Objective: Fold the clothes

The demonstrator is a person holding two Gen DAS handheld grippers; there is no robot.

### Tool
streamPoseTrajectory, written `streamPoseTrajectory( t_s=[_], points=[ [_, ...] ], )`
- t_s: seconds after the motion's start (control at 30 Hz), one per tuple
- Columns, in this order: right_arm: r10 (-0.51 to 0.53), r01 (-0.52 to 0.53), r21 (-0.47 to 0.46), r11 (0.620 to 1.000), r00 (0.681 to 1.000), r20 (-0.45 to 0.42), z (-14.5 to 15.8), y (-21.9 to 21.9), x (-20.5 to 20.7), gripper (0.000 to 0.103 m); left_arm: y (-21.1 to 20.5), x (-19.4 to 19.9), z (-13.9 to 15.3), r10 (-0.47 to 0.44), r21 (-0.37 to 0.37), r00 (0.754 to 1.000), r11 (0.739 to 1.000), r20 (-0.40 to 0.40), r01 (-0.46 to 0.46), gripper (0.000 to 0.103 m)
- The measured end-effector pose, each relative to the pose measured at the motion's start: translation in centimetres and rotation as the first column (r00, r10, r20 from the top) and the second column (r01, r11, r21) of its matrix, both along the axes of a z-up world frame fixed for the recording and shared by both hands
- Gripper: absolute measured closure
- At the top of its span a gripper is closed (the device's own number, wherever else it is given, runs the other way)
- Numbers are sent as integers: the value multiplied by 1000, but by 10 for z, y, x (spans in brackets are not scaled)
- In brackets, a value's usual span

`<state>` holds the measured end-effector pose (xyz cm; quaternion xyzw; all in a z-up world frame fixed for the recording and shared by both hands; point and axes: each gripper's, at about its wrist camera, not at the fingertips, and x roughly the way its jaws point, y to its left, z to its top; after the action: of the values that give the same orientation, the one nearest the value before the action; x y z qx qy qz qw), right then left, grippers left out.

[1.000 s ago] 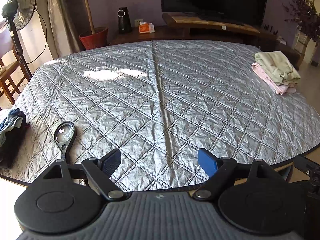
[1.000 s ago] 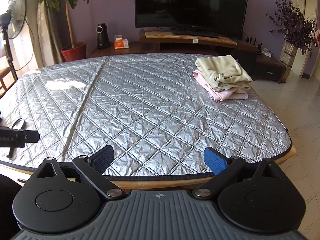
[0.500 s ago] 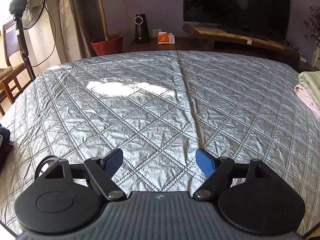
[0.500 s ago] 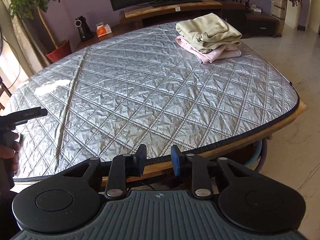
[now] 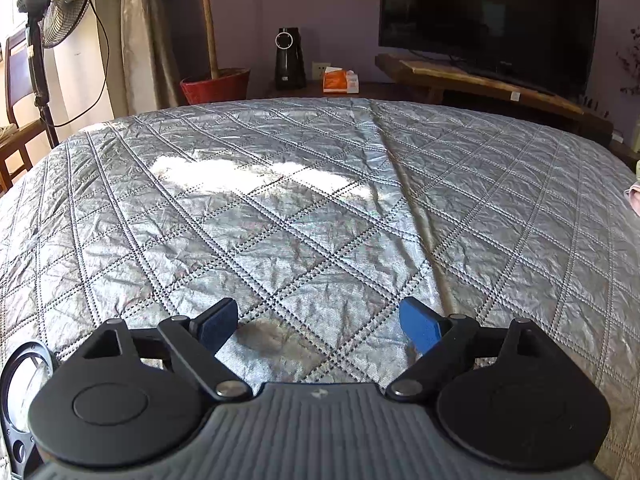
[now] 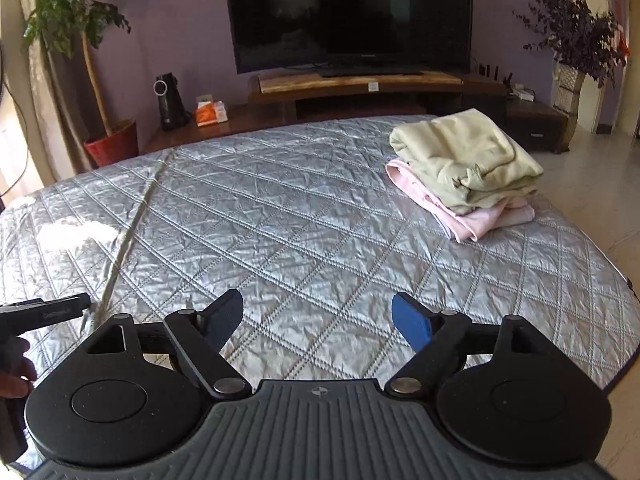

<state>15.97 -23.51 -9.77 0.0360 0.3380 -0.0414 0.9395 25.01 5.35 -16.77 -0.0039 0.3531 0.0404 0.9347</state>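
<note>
Both claws hang empty over the silver quilted cover (image 6: pixel 304 240) that drapes the desk. The left claw (image 5: pixel 320 326) has its jaws spread wide with nothing between them, poised low above the near middle of the cover; the right claw (image 6: pixel 318 322) is likewise released, its jaws well apart and holding nothing. The clothes in view are a folded pale green garment (image 6: pixel 464 160) stacked on a folded pink garment (image 6: pixel 464 216), resting together at the far right part of the cover, well apart from the right claw and ahead of it; in the left wrist view only a pink sliver (image 5: pixel 634 200) of that stack shows at the right edge. No unfolded garment lies on the cover in either view, so this reads as a pause between garments: one stack finished, the working area bare, the hands free. A round magnifying glass (image 5: pixel 24 388) sits just beside the left claw's body at the lower left, partly hidden. The next move probably calls for fetching another piece of clothing from outside these views, and spreading it flat on the open middle of the cover; whether any remain cannot be told. If none remain, the task is likely near done.
</note>
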Motion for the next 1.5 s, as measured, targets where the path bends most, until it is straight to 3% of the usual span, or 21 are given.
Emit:
streamPoseTrajectory(
  t_s=[0.13,0.3,0.5,0.57,0.63,1.5],
  points=[
    [63,-60,-65,996,997,42,-30,20,44,18,0,7,-6,-5,-5,1000,1000,22,5,2],
    [37,-30,-62,998,993,116,-51,34,73,17,-2,11,-6,-18,-11,1000,1000,20,18,1],
    [-10,11,-8,1000,999,49,-68,29,93,16,-2,11,-5,-15,1,1000,1000,18,15,0],
    [-25,25,9,1000,999,26,-73,28,100,1,-2,9,-5,-8,10,1000,1000,17,8,0],
    [-40,40,26,999,999,2,-79,26,107,0,-2,4,-4,-4,25,1000,1000,19,3,0],
    [-34,33,-22,999,999,-18,-79,33,111,0,-1,15,-5,15,0,1000,1000,17,-15,0]
  ],
)
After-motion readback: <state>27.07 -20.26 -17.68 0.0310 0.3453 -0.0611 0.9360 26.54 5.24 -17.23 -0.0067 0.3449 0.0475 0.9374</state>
